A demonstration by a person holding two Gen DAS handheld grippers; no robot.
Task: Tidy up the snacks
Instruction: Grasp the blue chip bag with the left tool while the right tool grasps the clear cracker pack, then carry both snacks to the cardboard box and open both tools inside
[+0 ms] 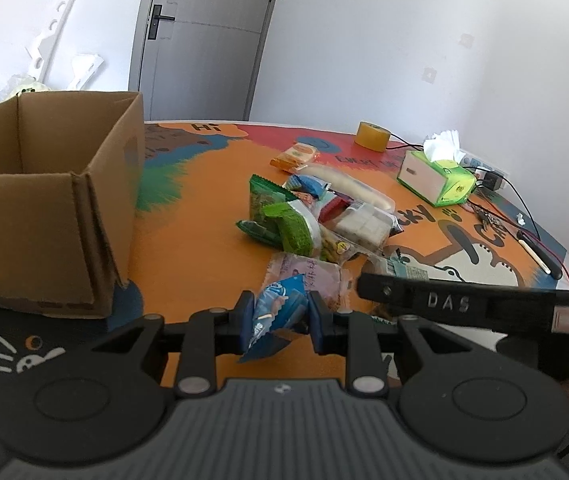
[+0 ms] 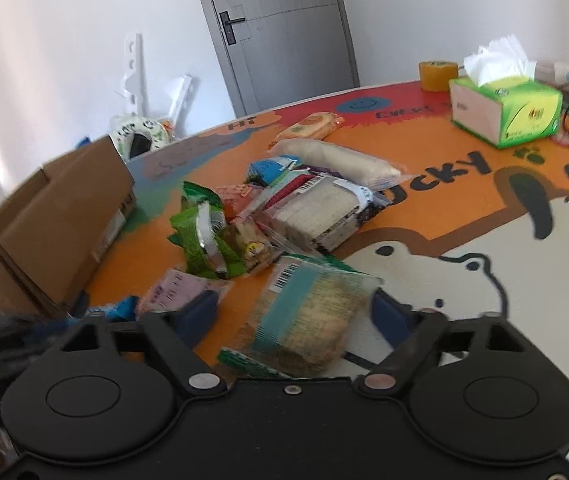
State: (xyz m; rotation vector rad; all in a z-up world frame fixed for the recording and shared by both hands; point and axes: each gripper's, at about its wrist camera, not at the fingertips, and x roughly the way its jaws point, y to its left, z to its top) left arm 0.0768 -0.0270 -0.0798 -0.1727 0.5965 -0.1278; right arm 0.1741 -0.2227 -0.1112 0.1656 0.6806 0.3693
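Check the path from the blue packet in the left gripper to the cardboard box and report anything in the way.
Nothing visible blocks it. The blue packet sits in the left gripper; only bare table lies between it and the open-topped box.

left gripper [image 1: 278,316]: jaws drawn close, blue pads clamped on a blue snack packet [image 1: 274,318]. right gripper [image 2: 296,312]: jaws wide, a clear cracker pack [image 2: 308,316] between the pads, contact uncertain; both tilt downward.

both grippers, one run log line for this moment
left gripper: shut on blue packet | right gripper: open around teal cracker pack | cardboard box: empty
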